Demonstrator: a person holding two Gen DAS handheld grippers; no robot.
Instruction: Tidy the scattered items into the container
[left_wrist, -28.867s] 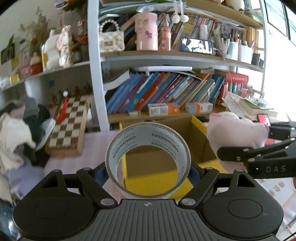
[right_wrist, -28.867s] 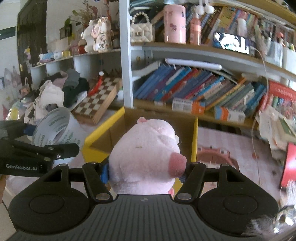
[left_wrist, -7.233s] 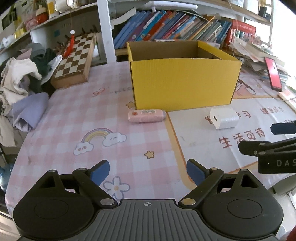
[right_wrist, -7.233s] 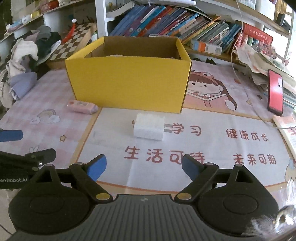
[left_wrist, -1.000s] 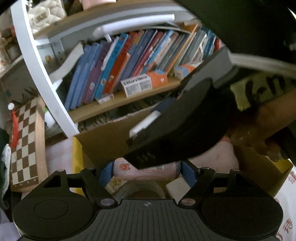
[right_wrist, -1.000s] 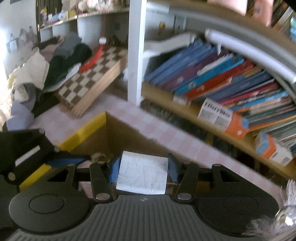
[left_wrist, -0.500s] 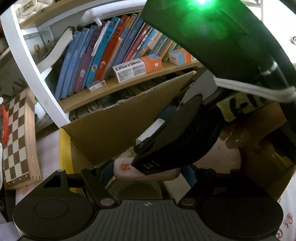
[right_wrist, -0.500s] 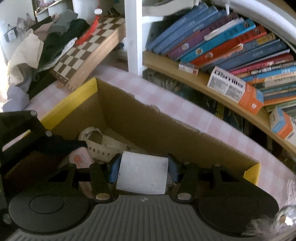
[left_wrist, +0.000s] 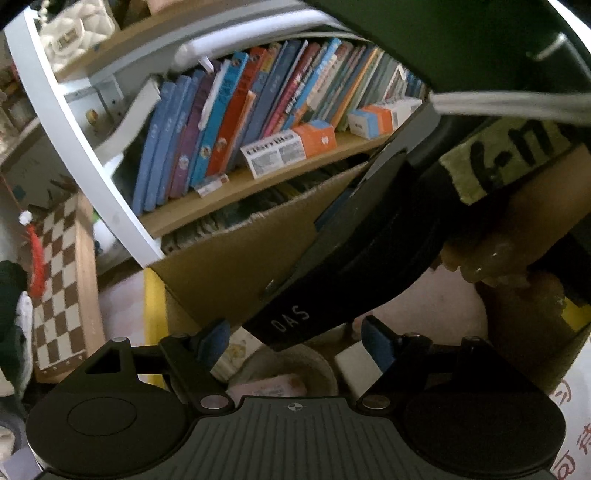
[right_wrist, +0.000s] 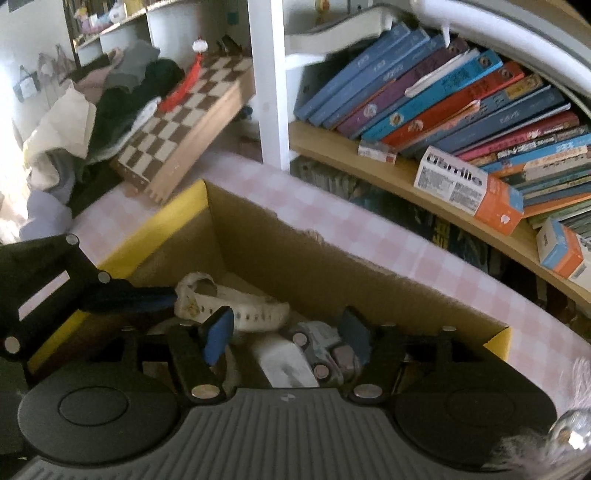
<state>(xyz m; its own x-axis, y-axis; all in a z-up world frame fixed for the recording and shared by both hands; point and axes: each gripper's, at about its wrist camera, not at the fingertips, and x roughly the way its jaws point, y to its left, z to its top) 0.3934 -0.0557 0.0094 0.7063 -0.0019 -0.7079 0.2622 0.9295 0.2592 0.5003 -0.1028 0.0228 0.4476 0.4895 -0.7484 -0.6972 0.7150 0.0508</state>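
Both grippers hang over the yellow cardboard box (right_wrist: 177, 218). My left gripper (left_wrist: 295, 338) is open and empty; the pink tube (left_wrist: 269, 387) lies below it inside the tape roll (left_wrist: 317, 363), with a white block (left_wrist: 354, 363) beside it. My right gripper (right_wrist: 286, 330) is open and empty; the white charger block (right_wrist: 284, 363) lies in the box just under it, next to a white woven bag (right_wrist: 236, 306). The right gripper's black body (left_wrist: 332, 280) crosses the left wrist view. The left gripper's finger (right_wrist: 125, 293) shows in the right wrist view.
A bookshelf with books (right_wrist: 443, 96) and small boxes (right_wrist: 469, 188) stands behind the box. A chessboard (right_wrist: 184, 122) leans at the left beside a pile of clothes (right_wrist: 92, 110). The pink checked tablecloth (right_wrist: 369, 229) runs behind the box.
My left gripper has opened and dropped the pink tube into the box. My right gripper has opened and released the white charger block, which now lies in the box.
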